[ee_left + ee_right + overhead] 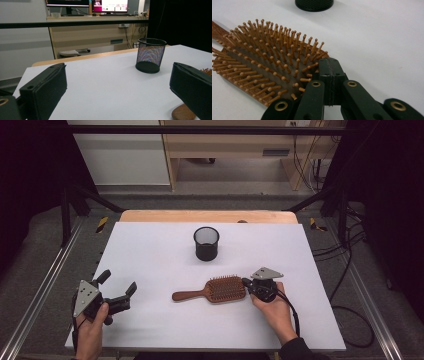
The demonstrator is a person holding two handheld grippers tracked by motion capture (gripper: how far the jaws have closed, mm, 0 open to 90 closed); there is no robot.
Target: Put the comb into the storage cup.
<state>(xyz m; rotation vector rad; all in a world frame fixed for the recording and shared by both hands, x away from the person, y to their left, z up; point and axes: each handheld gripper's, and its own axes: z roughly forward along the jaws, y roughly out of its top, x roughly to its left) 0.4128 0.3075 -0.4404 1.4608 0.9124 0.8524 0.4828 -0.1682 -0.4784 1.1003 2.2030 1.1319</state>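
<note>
A wooden paddle hairbrush (220, 290) lies bristles up on the white table sheet (150, 255), handle pointing left. My right gripper (246, 282) is at the brush's right end. In the right gripper view its jaws are pressed flat together with nothing between them, and the tips of the right gripper (329, 65) rest against the rim of the hairbrush (262, 62). My left gripper (119, 281) stands open near the front left of the sheet, empty, well left of the brush. In its own view the left gripper (117, 85) faces the black mesh cup (150, 55), with the brush handle (183, 113) by its right jaw.
The mesh cup (206, 243) stands upright at the back middle of the sheet, behind the brush. A wooden table edge (207, 216) runs along the back. Metal rails (45, 280) flank the table, and cables (345, 270) trail on the floor at the right.
</note>
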